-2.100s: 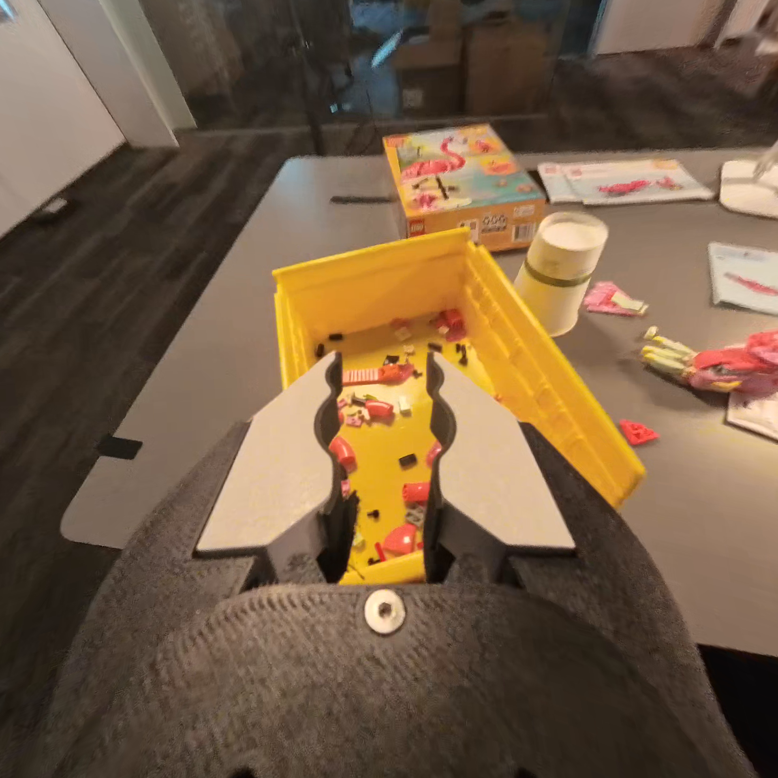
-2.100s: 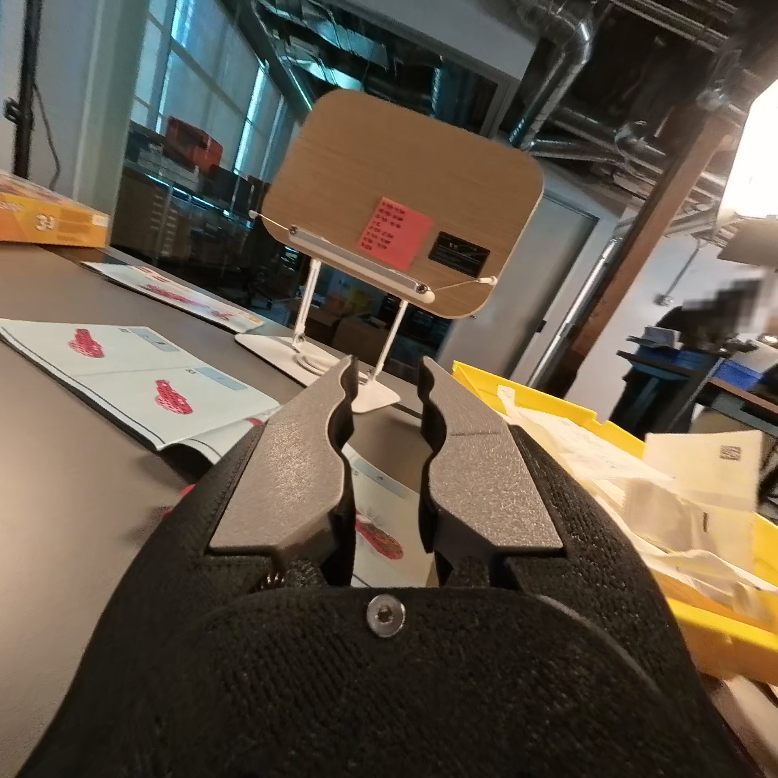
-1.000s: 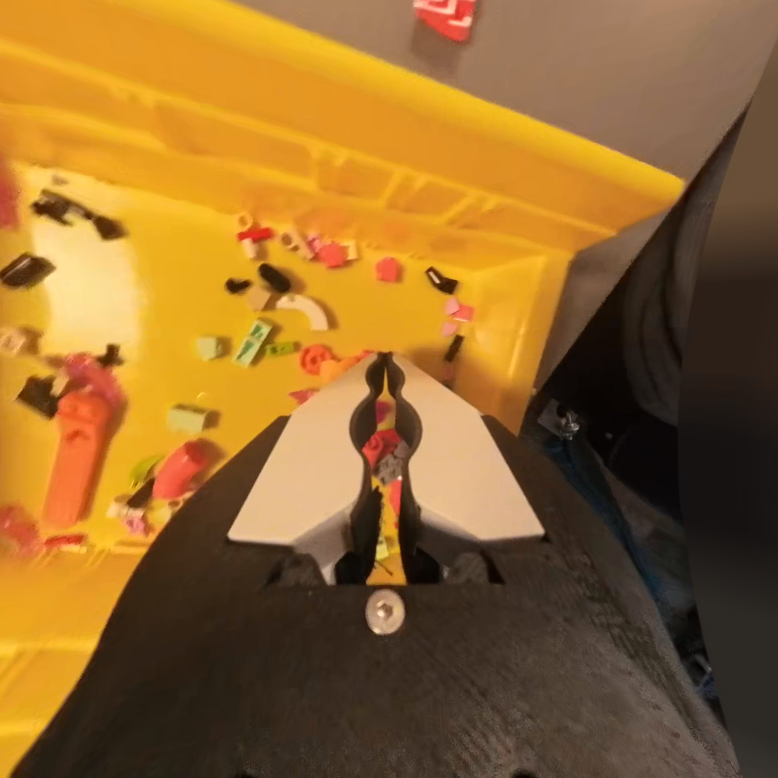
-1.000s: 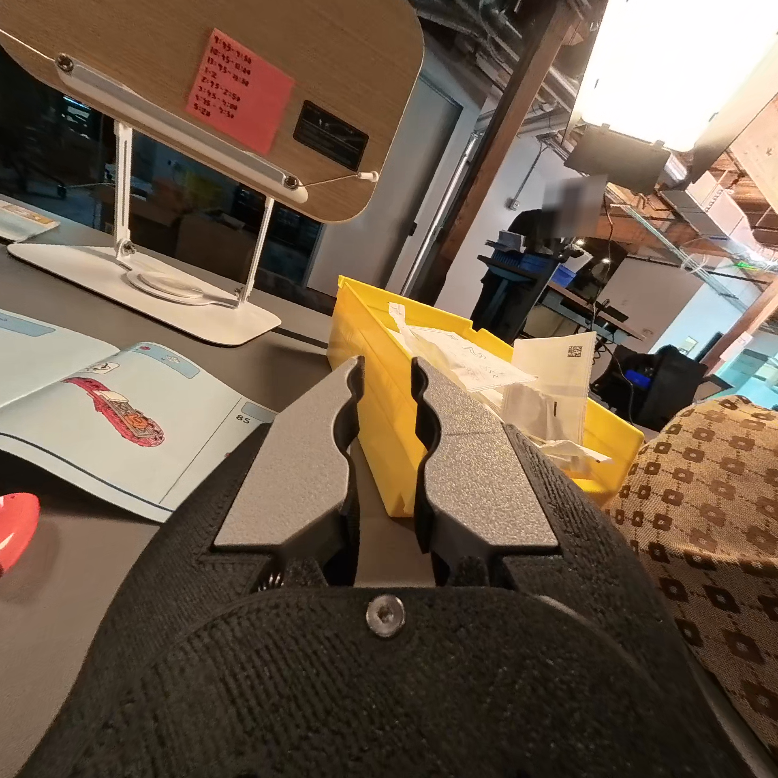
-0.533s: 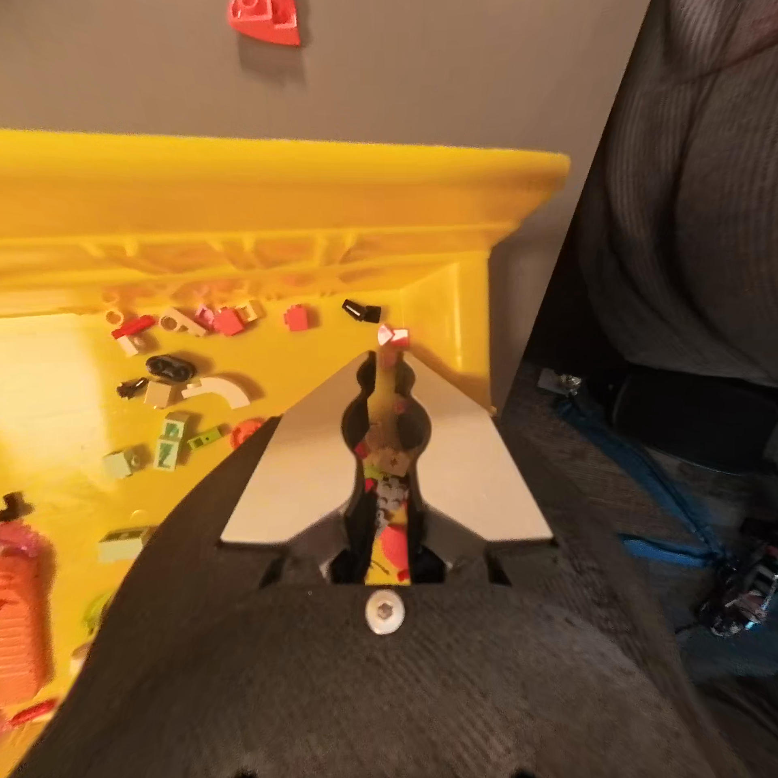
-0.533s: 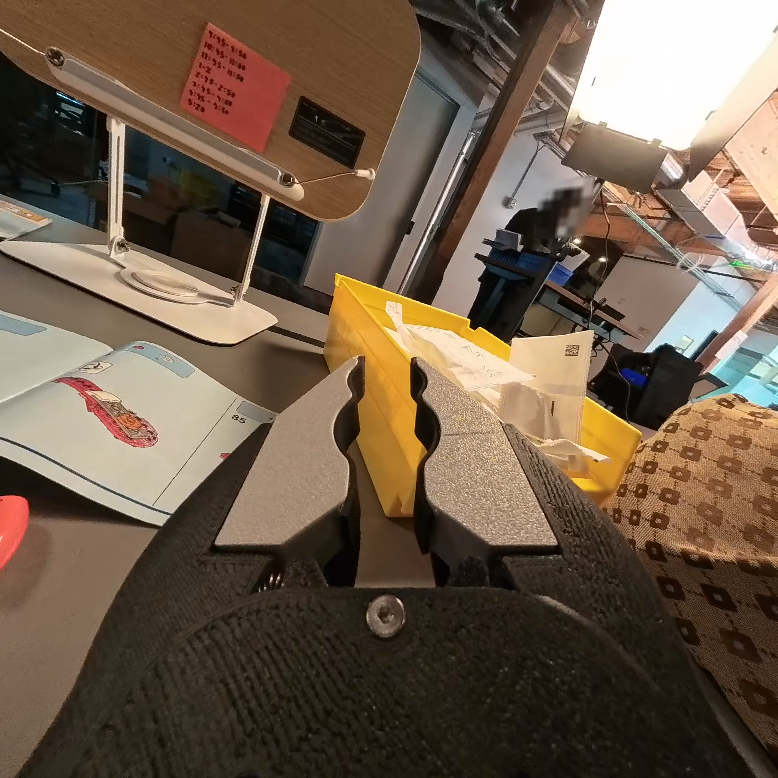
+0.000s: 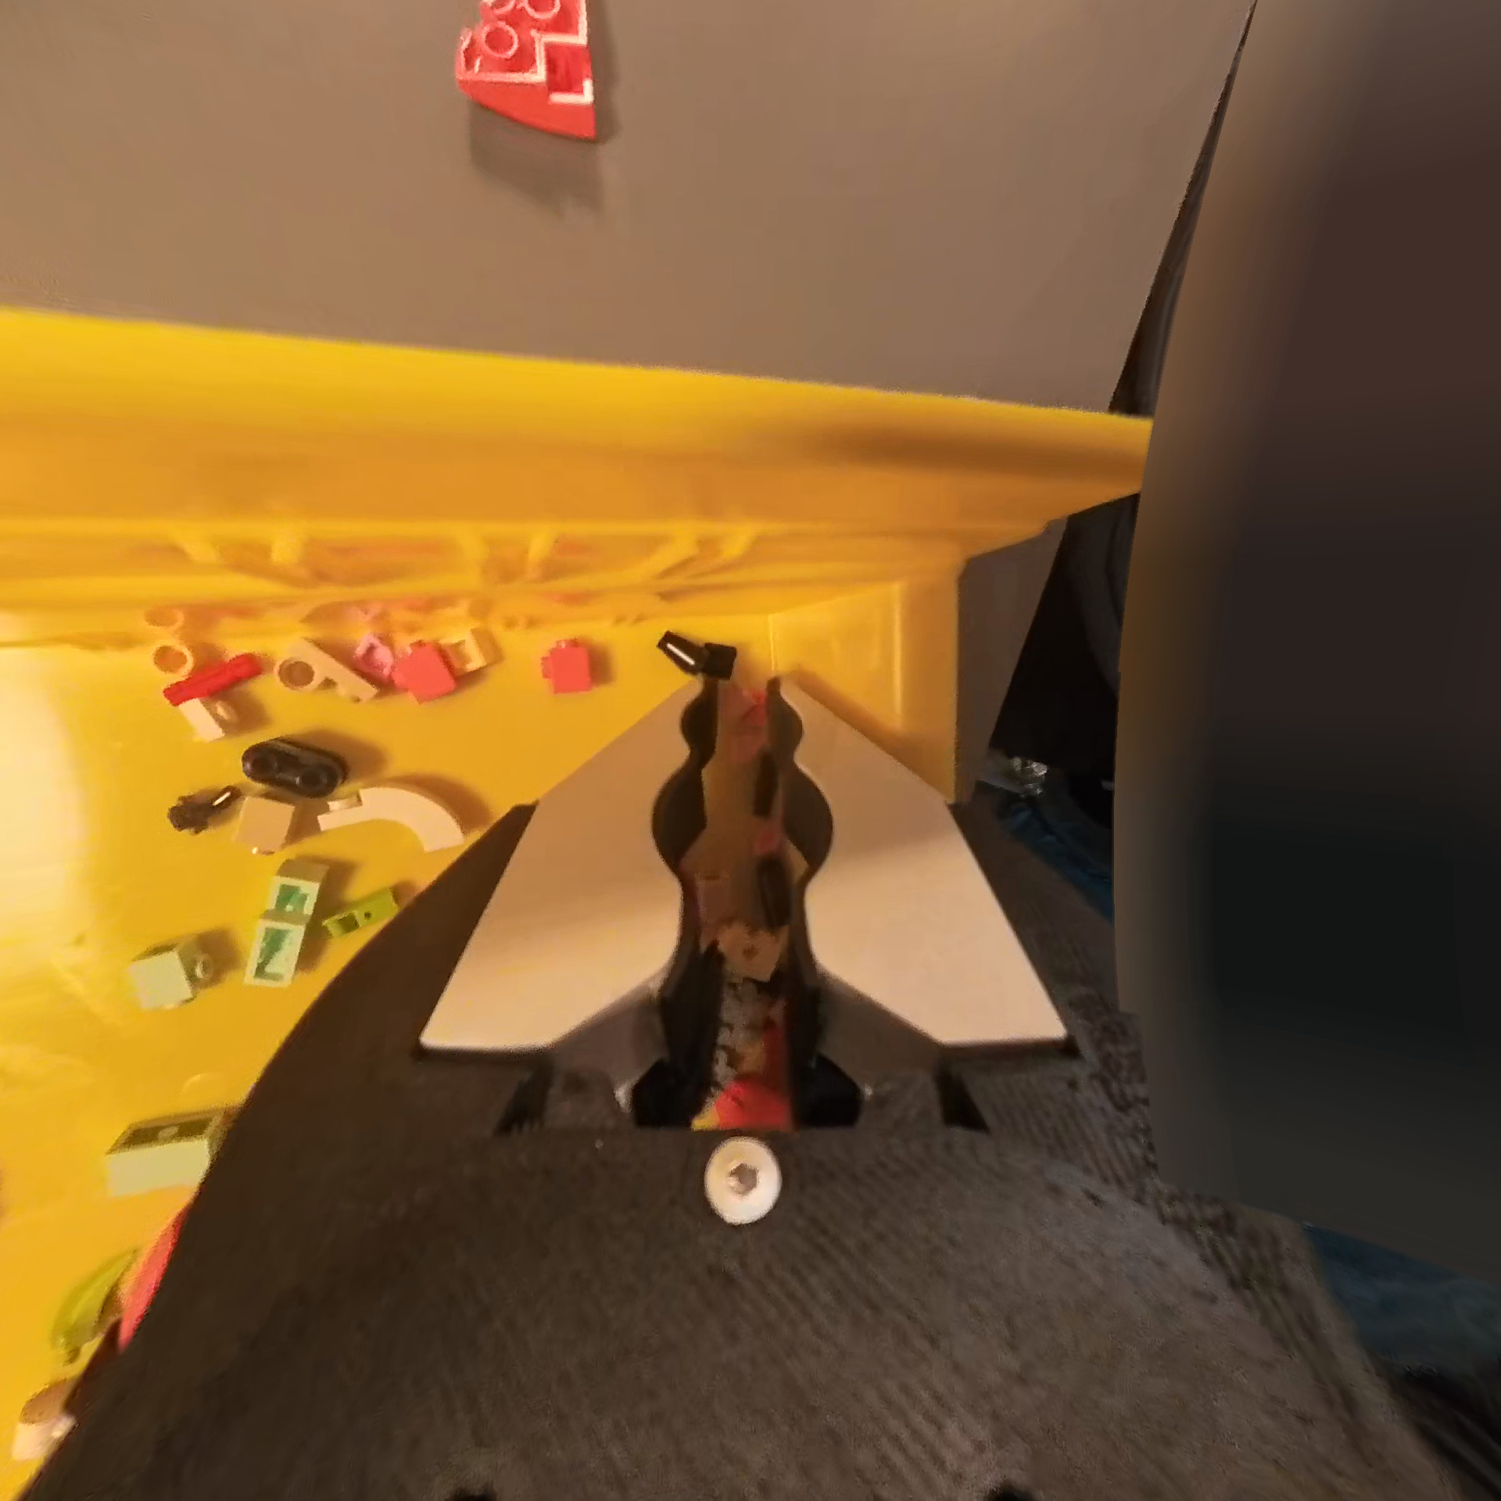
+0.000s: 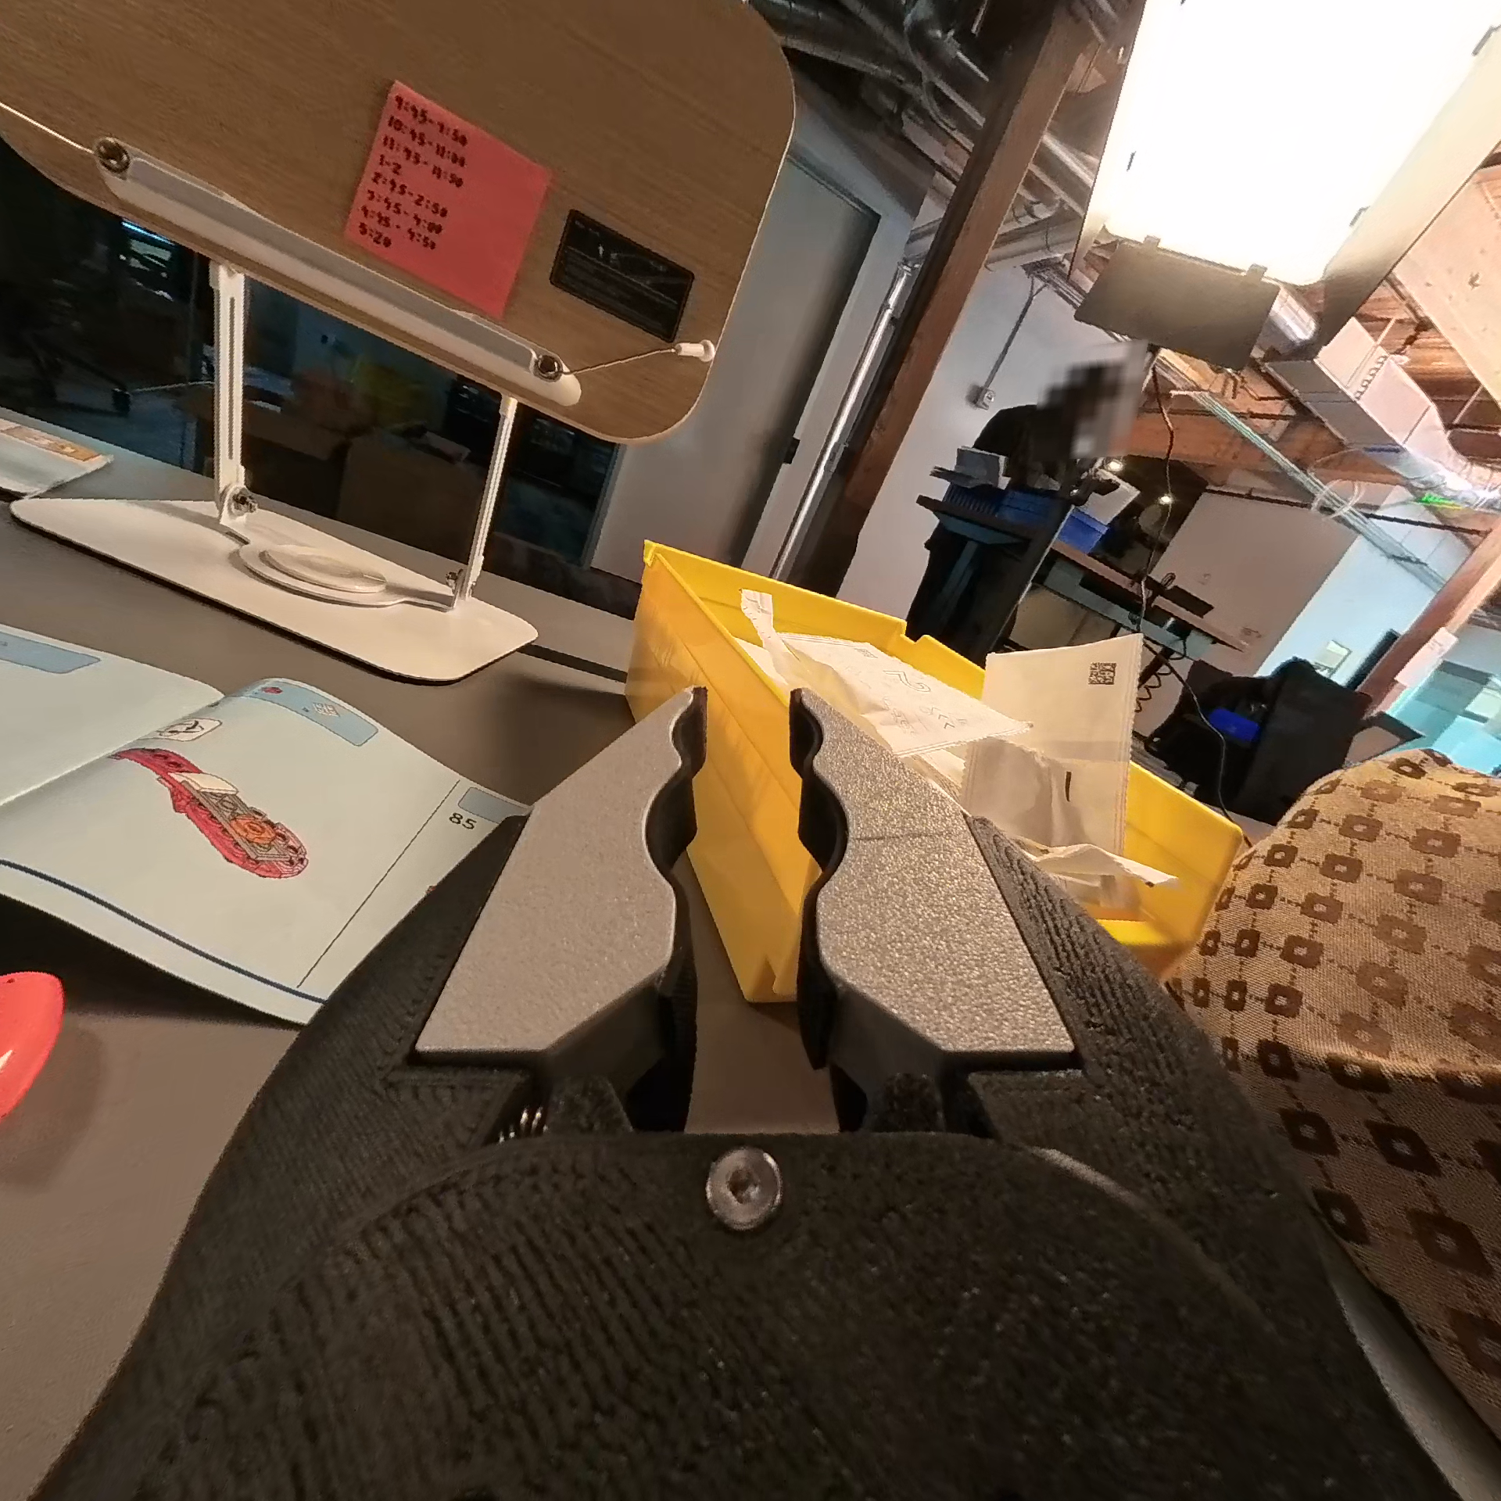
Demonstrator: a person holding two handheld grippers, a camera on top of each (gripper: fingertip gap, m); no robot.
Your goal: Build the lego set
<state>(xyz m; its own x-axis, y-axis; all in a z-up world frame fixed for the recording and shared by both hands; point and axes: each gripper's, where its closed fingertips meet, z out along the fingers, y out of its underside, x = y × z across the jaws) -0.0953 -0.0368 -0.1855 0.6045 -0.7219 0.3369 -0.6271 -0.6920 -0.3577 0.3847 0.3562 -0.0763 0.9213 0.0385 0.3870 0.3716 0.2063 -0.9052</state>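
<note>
Now down in a corner of the yellow bin (image 7: 568,455) instead of above it, the left gripper (image 7: 743,690) straddles a small red piece (image 7: 754,705), clamped or not I cannot tell; the right gripper (image 8: 747,707) gapes empty.

The left wrist view looks steeply down along its fingers, close above the corner of a yellow bin (image 7: 568,455) of loose bricks, facing the grey table (image 7: 812,244) beyond its rim. The right wrist view sits low near the table (image 8: 528,690) surface, facing level across it toward a second yellow bin (image 8: 731,772). Both views share only the table.
</note>
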